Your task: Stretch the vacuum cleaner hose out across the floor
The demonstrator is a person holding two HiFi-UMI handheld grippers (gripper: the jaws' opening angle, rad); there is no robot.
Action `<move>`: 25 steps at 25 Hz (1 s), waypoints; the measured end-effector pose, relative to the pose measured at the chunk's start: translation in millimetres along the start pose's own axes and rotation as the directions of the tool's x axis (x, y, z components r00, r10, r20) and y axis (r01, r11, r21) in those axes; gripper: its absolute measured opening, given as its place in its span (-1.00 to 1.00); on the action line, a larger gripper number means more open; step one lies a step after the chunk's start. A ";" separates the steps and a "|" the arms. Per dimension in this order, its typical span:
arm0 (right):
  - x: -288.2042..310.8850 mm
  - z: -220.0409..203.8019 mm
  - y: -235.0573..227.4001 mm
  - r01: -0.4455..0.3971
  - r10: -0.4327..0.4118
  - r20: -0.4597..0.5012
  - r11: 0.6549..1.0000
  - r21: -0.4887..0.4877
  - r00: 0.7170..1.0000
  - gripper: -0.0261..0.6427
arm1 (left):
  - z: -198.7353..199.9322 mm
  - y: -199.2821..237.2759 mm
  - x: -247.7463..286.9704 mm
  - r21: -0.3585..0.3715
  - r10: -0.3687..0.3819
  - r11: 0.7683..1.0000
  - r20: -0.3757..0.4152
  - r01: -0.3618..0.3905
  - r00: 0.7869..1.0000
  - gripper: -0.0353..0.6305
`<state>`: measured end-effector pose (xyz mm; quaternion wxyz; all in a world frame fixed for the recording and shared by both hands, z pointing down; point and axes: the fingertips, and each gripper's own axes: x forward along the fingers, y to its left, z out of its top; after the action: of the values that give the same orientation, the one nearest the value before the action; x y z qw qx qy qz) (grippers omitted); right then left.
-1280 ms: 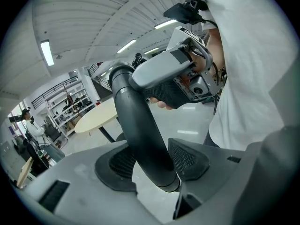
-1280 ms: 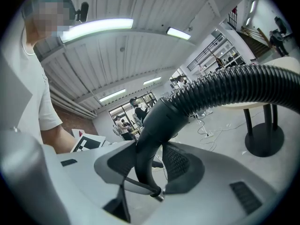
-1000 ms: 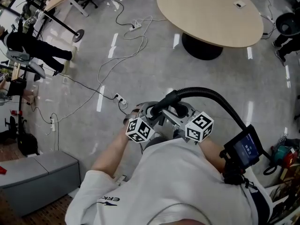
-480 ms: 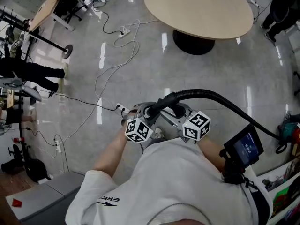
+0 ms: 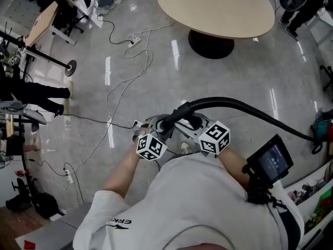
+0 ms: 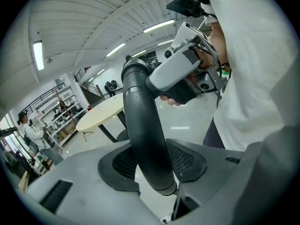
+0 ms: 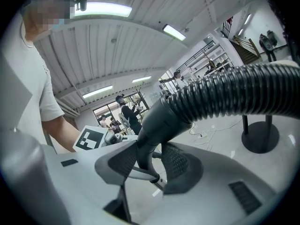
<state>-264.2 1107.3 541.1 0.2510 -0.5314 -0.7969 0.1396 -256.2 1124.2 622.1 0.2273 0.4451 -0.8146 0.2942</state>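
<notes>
The black vacuum hose (image 5: 244,109) runs from its smooth cuff (image 5: 177,116) in front of me in a low arc to the right edge of the head view, above the grey floor (image 5: 156,82). My left gripper (image 5: 158,124) and right gripper (image 5: 193,123) face each other across the cuff. In the left gripper view the cuff (image 6: 147,139) stands between the pads of the left gripper (image 6: 152,170), which grip it. In the right gripper view the right gripper (image 7: 147,165) clamps the cuff (image 7: 150,135) below the ribbed hose (image 7: 229,95). Both pairs of jaws have just been closing on the cuff.
A round beige table (image 5: 216,9) on a black foot stands ahead. White cables and power strips (image 5: 136,39) trail over the floor at left. A person (image 5: 31,90) and desks stand at the far left. A small screen (image 5: 269,163) hangs at my right hip.
I have moved across the floor with the cuff in both grippers: the table and cables have shifted in view. The hose's arc has flattened and reaches further right.
</notes>
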 end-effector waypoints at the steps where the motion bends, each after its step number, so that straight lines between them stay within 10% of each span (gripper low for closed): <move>1: 2.3 1.5 2.6 0.003 -0.003 -0.002 1.000 -0.001 1.000 -0.44 | -0.7 1.2 -3.3 -0.003 0.000 1.000 0.005 0.000 1.000 -0.37; 25: 33.4 -122.4 -6.3 0.087 -0.055 -0.219 0.986 0.139 0.974 -0.43 | -100.9 -72.7 25.2 -0.075 -0.124 0.990 -0.095 0.118 0.988 -0.39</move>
<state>-212.4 1130.1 654.7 0.3791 -0.4943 -0.7712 0.1311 -195.5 1146.8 731.2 0.3004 0.4704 -0.7835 0.2733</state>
